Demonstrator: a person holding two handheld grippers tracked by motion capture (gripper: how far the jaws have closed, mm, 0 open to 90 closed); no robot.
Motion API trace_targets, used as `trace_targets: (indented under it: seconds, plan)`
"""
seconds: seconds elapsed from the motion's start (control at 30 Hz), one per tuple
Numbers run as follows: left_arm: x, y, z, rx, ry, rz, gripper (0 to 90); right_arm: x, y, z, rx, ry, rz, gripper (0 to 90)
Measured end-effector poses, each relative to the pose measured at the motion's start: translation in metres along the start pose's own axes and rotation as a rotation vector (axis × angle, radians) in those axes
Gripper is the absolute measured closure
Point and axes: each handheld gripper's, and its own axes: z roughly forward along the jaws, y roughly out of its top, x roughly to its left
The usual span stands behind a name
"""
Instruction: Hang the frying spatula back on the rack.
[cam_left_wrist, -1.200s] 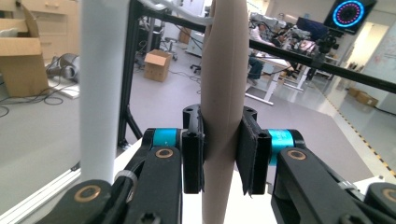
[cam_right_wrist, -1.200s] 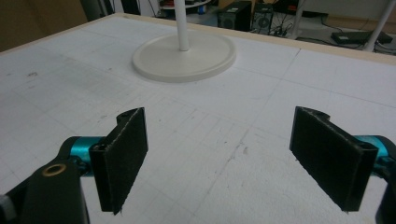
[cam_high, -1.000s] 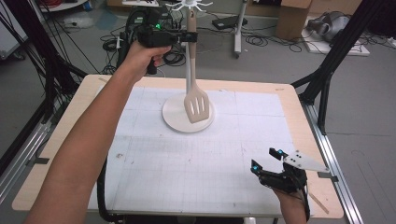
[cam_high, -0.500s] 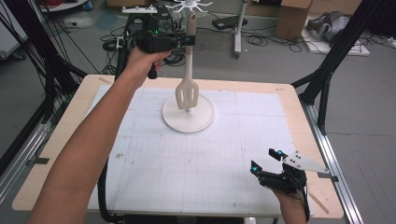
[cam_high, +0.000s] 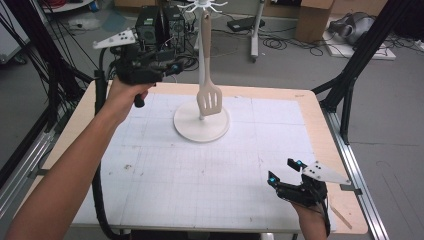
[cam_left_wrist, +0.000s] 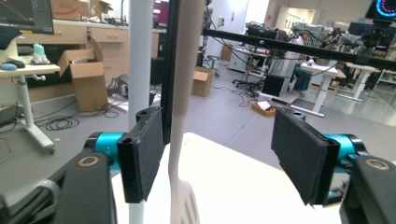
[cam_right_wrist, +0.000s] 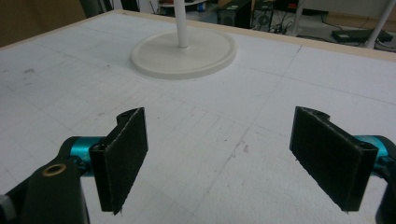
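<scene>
High view: a slotted spatula (cam_high: 209, 97) hangs on the white stand (cam_high: 201, 122) at the table's (cam_high: 310, 130) far middle; the left gripper (cam_high: 167, 67) is just left of it, the right gripper (cam_high: 284, 172) near the front right.

Left gripper view: jaws spread, spatula handle (cam_left_wrist: 184, 93) between, untouched. Cardboard boxes (cam_left_wrist: 86, 81) show no readable writing.

Right gripper view: jaws spread over bare gridded mat (cam_right_wrist: 224, 135).

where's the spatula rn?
High view: the spatula hangs from the hook stand at the table's far centre, blade just above the round base. The open left gripper is just to its left, not gripping it.
</scene>
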Motion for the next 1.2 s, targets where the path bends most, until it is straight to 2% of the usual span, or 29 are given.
trace_targets:
  seconds: [0.13, 0.2, 0.33, 0.47, 0.53, 0.7, 0.87, 0.93, 1.07, 1.2]
  plan:
    - [-0.007, -0.018, -0.026, -0.003, 0.024, 0.011, 22.5, -0.002, -0.002, 0.004, 0.009, -0.003, -0.001, 18.4]
    - [-0.008, -0.027, -0.040, 0.012, 0.043, 0.017, 15.7, -0.002, -0.003, 0.005, 0.013, -0.002, 0.000, 18.4]
    - [-0.011, -0.045, -0.067, 0.050, 0.041, 0.040, 15.9, -0.001, -0.003, 0.007, 0.012, -0.004, -0.004, 18.3]
    - [-0.015, -0.061, -0.095, 0.078, 0.073, 0.078, 15.9, -0.001, -0.004, 0.009, 0.018, -0.009, -0.007, 18.3]
    - [-0.019, -0.071, -0.109, 0.068, 0.090, 0.076, 15.9, -0.001, -0.005, 0.010, 0.023, -0.012, -0.006, 18.3]
    - [-0.025, -0.107, -0.139, 0.035, 0.171, 0.059, 16.7, 0.000, -0.008, 0.011, 0.029, -0.010, -0.007, 18.3]
    - [-0.029, -0.145, -0.154, 0.038, 0.261, 0.007, 17.0, 0.000, -0.011, 0.012, 0.026, -0.014, -0.025, 18.3]
    - [-0.032, -0.161, -0.157, 0.034, 0.295, -0.027, 17.0, 0.000, -0.012, 0.012, 0.021, -0.016, -0.029, 18.3]
    - [-0.036, -0.187, -0.162, 0.056, 0.363, -0.043, 17.4, -0.001, -0.014, 0.011, 0.018, -0.017, -0.022, 18.3]
    - [-0.041, -0.202, -0.165, 0.054, 0.394, -0.049, 18.3, -0.002, -0.016, 0.011, 0.011, -0.014, -0.021, 18.3]
